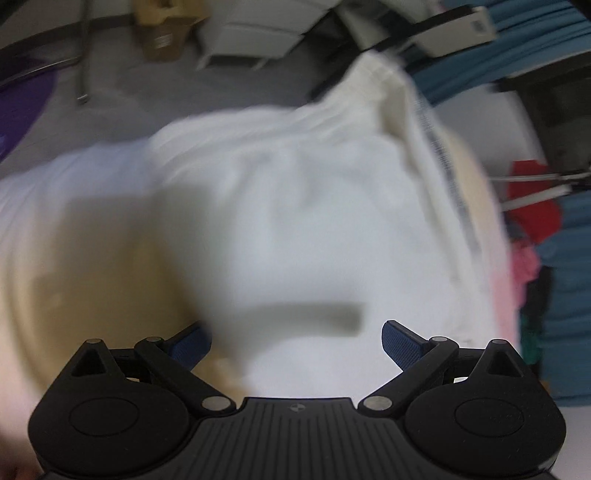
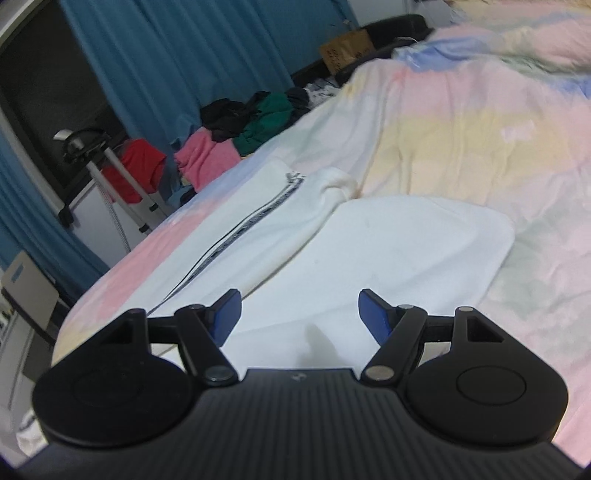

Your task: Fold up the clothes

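Observation:
A white garment (image 2: 388, 251) with a dark side stripe (image 2: 229, 236) lies partly folded on a pastel bedspread (image 2: 480, 122). My right gripper (image 2: 299, 314) hovers just above its near edge, open, with nothing between the blue pads (image 2: 373, 314). In the blurred left wrist view the same white garment (image 1: 295, 206) fills the middle, its stripe (image 1: 439, 162) along the right side. My left gripper (image 1: 295, 343) is over the cloth, open and empty, blue pads (image 1: 402, 347) spread wide.
A heap of pink, green and black clothes (image 2: 240, 133) lies at the bed's far left edge, before a blue curtain (image 2: 166, 55). A red cloth hangs on a stand (image 2: 136, 170). Cardboard boxes (image 1: 166, 29) and white furniture (image 1: 251, 37) stand on the grey floor beyond the bed.

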Action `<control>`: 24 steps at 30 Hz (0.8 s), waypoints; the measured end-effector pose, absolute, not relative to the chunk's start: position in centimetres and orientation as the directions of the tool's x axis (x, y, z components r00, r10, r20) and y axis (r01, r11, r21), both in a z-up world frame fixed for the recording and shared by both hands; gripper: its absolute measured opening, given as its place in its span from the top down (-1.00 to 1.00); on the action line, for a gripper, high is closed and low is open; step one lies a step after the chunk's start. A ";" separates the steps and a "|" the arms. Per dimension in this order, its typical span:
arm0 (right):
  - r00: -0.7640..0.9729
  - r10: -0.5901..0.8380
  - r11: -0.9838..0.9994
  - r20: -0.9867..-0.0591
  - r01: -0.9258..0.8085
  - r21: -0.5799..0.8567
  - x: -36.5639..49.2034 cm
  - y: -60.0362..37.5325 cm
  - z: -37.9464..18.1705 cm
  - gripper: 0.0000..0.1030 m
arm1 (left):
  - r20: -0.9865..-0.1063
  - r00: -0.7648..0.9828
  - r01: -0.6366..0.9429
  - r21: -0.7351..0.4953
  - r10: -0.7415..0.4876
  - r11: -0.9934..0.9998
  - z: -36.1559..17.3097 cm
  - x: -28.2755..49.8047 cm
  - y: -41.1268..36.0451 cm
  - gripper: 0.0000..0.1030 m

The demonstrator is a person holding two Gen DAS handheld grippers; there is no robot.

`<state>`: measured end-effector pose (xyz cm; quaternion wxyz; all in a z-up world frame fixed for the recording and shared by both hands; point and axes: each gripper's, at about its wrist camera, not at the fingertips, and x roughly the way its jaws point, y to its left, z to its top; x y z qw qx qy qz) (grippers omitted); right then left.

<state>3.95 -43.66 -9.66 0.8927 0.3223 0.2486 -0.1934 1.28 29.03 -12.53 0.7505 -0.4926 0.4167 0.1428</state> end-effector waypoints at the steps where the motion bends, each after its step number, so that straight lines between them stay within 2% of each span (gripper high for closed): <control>1: 0.800 -0.185 0.701 -0.571 0.515 0.493 3.8 -44.2 -9.9 -0.40 | -0.738 0.642 -0.597 -0.651 -0.208 0.469 -12.3 1.4 29.4 -0.93; 7: 0.757 -0.285 0.566 -0.588 0.628 0.534 2.0 -48.5 -11.8 -0.40 | -0.590 0.758 -0.502 -0.800 -0.277 0.328 -12.7 -0.3 31.3 -0.92; 10: 0.724 -0.369 0.405 -0.583 0.690 0.600 -0.4 -50.7 -12.9 -0.44 | -0.550 0.781 -0.489 -0.834 -0.297 0.256 -13.1 -1.5 31.9 -0.92; 14: 0.676 -0.415 0.331 -0.609 0.736 0.591 -1.3 -51.9 -14.1 -0.44 | -0.634 0.706 -0.536 -0.769 -0.314 0.348 -14.3 -0.3 29.9 -0.90; 19: 0.687 -0.297 0.292 -0.663 0.727 0.622 0.9 -52.1 -16.5 -0.43 | -0.726 0.634 -0.573 -0.672 -0.265 0.470 -14.8 1.6 27.4 -0.90; 22: 0.695 -0.214 0.249 -0.686 0.718 0.650 2.6 -52.6 -18.5 -0.43 | -0.706 0.664 -0.551 -0.684 -0.246 0.478 -14.3 2.1 26.9 -0.87; 23: 0.715 -0.196 0.244 -0.671 0.699 0.673 2.9 -52.8 -19.0 -0.42 | -0.693 0.679 -0.544 -0.696 -0.241 0.468 -14.1 2.1 26.8 -0.78; 24: 0.751 -0.191 0.232 -0.632 0.661 0.714 2.9 -52.9 -19.1 -0.42 | -0.671 0.702 -0.542 -0.720 -0.236 0.433 -14.0 1.8 27.2 -0.76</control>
